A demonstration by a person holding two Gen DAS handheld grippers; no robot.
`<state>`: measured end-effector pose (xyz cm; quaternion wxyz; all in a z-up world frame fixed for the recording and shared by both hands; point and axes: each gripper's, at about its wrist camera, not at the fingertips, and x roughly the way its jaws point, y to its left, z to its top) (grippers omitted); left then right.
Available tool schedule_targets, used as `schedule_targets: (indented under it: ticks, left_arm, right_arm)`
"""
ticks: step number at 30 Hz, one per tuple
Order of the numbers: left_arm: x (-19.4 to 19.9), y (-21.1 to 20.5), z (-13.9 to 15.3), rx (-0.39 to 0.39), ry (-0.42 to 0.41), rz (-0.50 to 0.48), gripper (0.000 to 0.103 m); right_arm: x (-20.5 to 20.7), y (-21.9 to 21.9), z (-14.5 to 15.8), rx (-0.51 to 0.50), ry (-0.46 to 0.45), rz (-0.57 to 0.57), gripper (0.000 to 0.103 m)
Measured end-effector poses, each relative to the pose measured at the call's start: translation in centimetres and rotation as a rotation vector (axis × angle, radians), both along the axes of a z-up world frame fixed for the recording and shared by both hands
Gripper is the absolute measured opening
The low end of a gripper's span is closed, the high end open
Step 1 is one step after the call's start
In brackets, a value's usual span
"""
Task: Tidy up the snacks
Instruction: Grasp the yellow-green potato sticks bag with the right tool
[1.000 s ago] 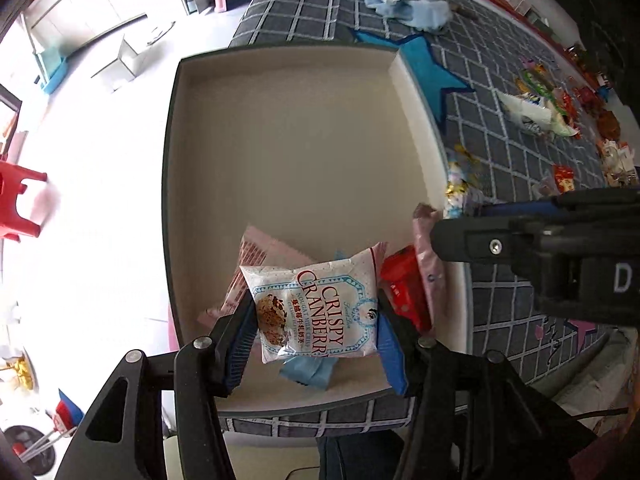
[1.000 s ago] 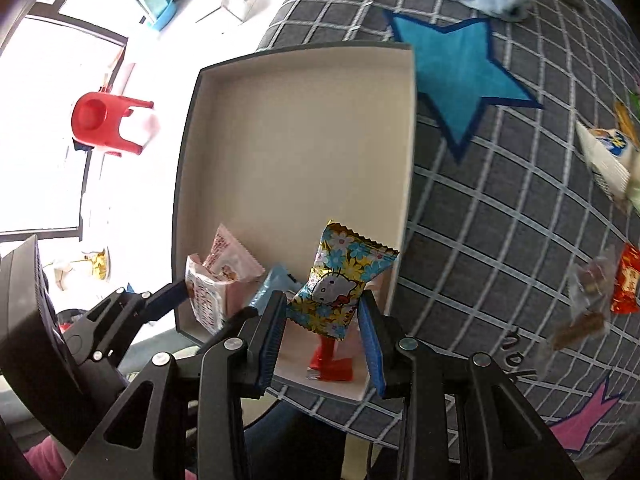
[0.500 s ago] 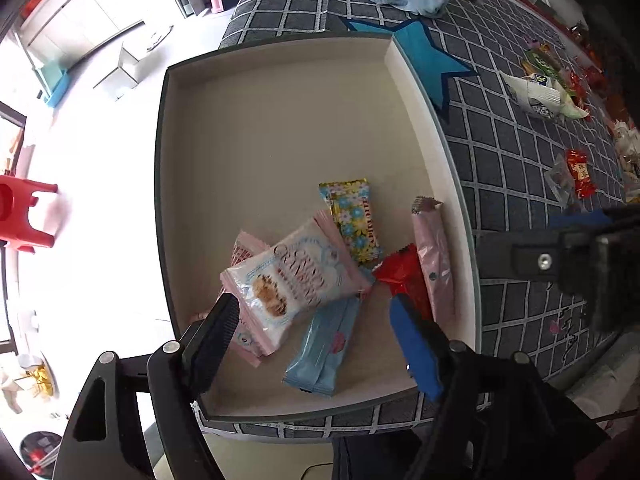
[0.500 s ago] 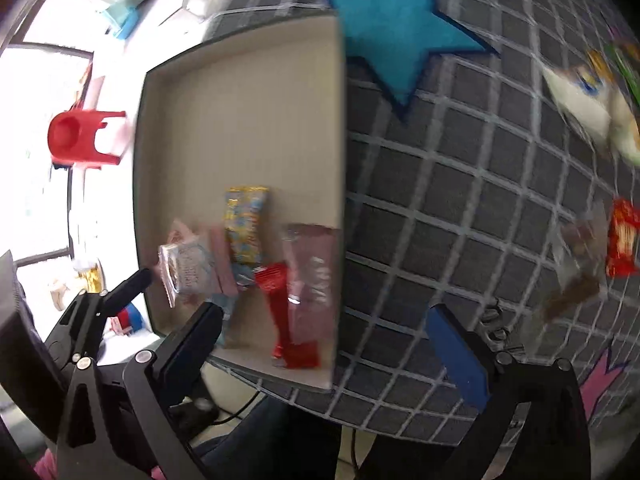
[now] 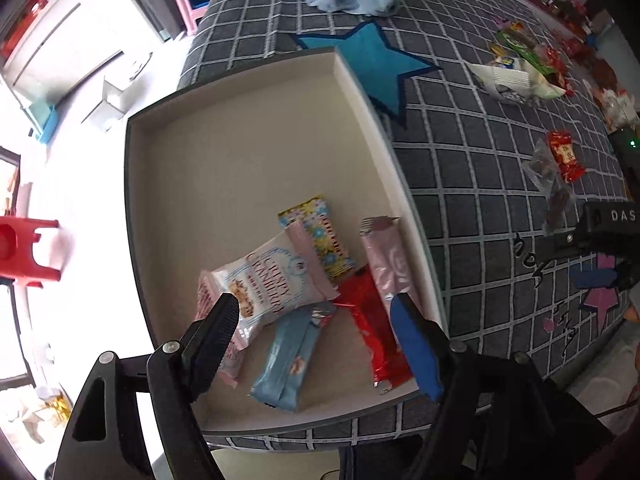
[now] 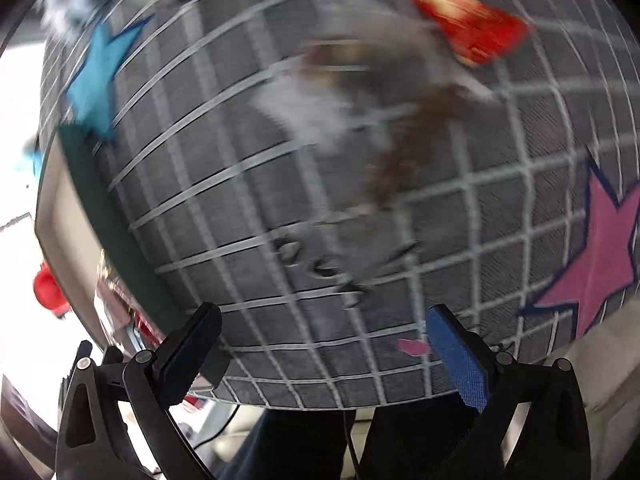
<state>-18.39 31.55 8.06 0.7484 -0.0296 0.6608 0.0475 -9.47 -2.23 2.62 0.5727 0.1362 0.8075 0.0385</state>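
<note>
Over the near corner of the shallow box (image 5: 256, 152), left hand-held gripper (image 5: 316, 322) points down, jaws apart, nothing between the pads, touching nothing. Below it, six snack packets lie in a loose heap on the box floor: white cranberry biscuit packet (image 5: 272, 280) on top of a pink packet (image 5: 208, 304), yellow flowered candy (image 5: 318, 236) beside it, pale pink bar (image 5: 386, 258) along the right wall, red bar (image 5: 372, 332) and light blue bar (image 5: 292, 354) nearest the jaws. Black finger (image 5: 212, 340) overlaps the pink packet's corner in view; blue pad (image 5: 414, 348) overlaps the red bar's end.

Right hand-held gripper (image 6: 320, 344): jaws spread wide, empty, above the grey checked cloth surface (image 6: 248, 208). Its view is heavily blurred. A red wrapper (image 6: 468, 28) and a clear packet with brown contents (image 6: 384, 120) lie ahead of it, well apart from the fingertips; details unreadable. Box edge (image 6: 108, 216) cut off at left.

Further snacks (image 5: 520, 76) are scattered at the cloth's far right, too small to identify.
</note>
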Motion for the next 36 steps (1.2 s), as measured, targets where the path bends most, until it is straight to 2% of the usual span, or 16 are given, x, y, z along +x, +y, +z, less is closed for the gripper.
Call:
schedule_targets:
  ticks: [5,8,10,15,18,23,28,29,32,36]
  left_arm:
    - [0.5,-1.4,-0.2,0.015,0.013,-0.047,0.081]
    - [0.6,-2.1,-0.3,0.017,0.019,-0.071,0.081]
    - [0.5,-2.5,-0.3,0.019,0.022,-0.083,0.081]
    - [0.4,-3.3,-0.5,0.028,0.040,-0.094,0.081]
    - [0.2,-3.5,-0.3,0.036,0.050,-0.086,0.081]
    - [-0.2,-3.3,0.2,0.057,0.060,-0.050,0.081]
    - [-1.2,-3.4,0.6,0.072,0.074,-0.032,0.081]
    - [-1.3,-3.5,0.6,0.071,0.078,-0.032,0.081]
    - [-0.9,-4.0,0.3,0.055,0.087,-0.038,0.081]
    - [0.4,-5.1,0.4,0.044,0.067,-0.080,0.081]
  right_arm:
    - [0.2,-3.5,-0.3,0.016,-0.002,-0.084,0.103]
    - [1.3,-5.2,0.7,0.023,-0.047,-0.095,0.103]
    - [2.5,-5.8,1.9,0.023,-0.105,-0.087,0.103]
    - [7.8,-4.4,7.4,0.014,-0.309,-0.075,0.103]
    - [11.4,-4.1,8.7,0.015,-0.369,-0.107,0.103]
    - [16.3,-1.9,8.3,0.037,-0.368,-0.123,0.103]
    - [17.6,0.5,4.4,0.003,-0.299,-0.059,0.103]
    - [17.3,0.9,3.8,-0.014,-0.281,-0.030,0.103]
    - [15.3,1.0,2.9,0.028,-0.254,0.002,0.103]
    - [10.7,1.6,1.8,-0.004,-0.174,0.172,0.103]
